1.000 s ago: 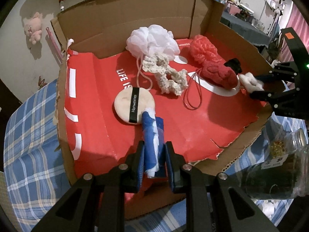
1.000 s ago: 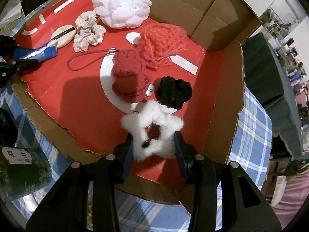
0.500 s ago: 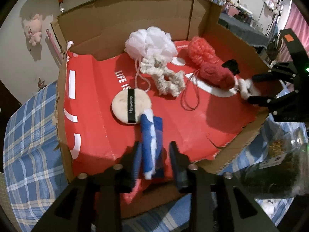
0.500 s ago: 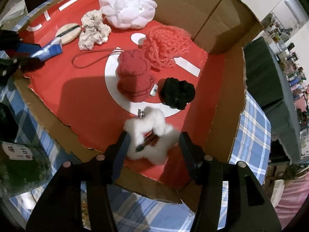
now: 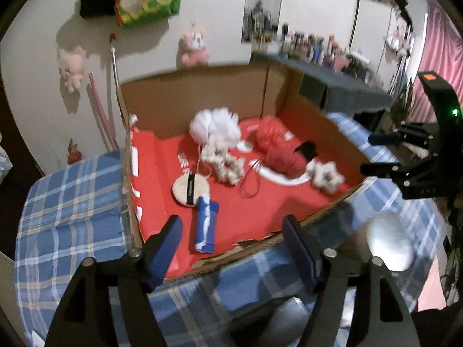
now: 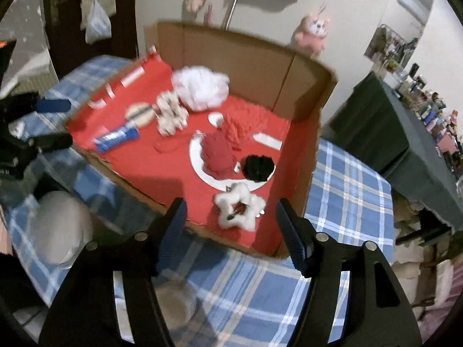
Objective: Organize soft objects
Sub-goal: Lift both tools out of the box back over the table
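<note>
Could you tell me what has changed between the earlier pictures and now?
The left gripper let go of the blue cloth roll, the right gripper released the white fluffy star; both lifted back from the box, jaws opening and empty. The white pouf, round pad and red toy stayed put.

Home bedroom: wall-hung plush toys (image 5: 193, 46), pink curtain (image 5: 442, 57).

pink plush toys (image 5: 194, 47) on white wall (image 5: 220, 14).

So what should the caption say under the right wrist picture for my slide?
Right gripper, jaws opening and empty, above a fluffy white star lying in the red-lined cardboard box.
</note>
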Available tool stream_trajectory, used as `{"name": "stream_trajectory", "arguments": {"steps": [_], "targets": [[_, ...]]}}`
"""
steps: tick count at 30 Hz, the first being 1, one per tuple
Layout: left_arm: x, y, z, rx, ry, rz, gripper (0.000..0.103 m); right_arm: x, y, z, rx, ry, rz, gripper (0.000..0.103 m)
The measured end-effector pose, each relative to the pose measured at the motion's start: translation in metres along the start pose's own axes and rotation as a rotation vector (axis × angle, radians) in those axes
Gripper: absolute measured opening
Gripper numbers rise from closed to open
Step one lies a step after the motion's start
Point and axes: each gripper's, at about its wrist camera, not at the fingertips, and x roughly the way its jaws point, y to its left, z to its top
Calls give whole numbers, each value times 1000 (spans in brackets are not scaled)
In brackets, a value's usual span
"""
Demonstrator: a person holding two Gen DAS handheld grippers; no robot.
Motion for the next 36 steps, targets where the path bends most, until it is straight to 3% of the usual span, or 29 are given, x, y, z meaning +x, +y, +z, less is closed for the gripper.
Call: {"name": "stream_trajectory", "arguments": {"steps": [3, 10, 14, 16, 18, 27, 36], "targets": [[-28, -15, -7, 2, -76, 12, 87, -27, 5, -8, 21, -74, 3, 71], [-88, -52, -32, 2, -267, 75, 102, -93, 25, -41, 69, -256, 28, 79], [-108, -67, -51, -11, -336, 108, 103, -124, 39, -72, 113, -357, 17, 81], [-118, -78, -64, -16, -376, 131, 103, -136, 45, -87, 131, -401, 5, 89], [-124, -84, -74, -27, -401, 143, 103, -147, 52, -103, 147, -450, -18, 91], [-128, -107, -124, -86, -461, 185, 103, -157, 86, -165, 209, -563, -142, 96], [-114, -120, -158, -84, -459, 212, 103, -132, 99, -197, 275, -567, -116, 97]]}}
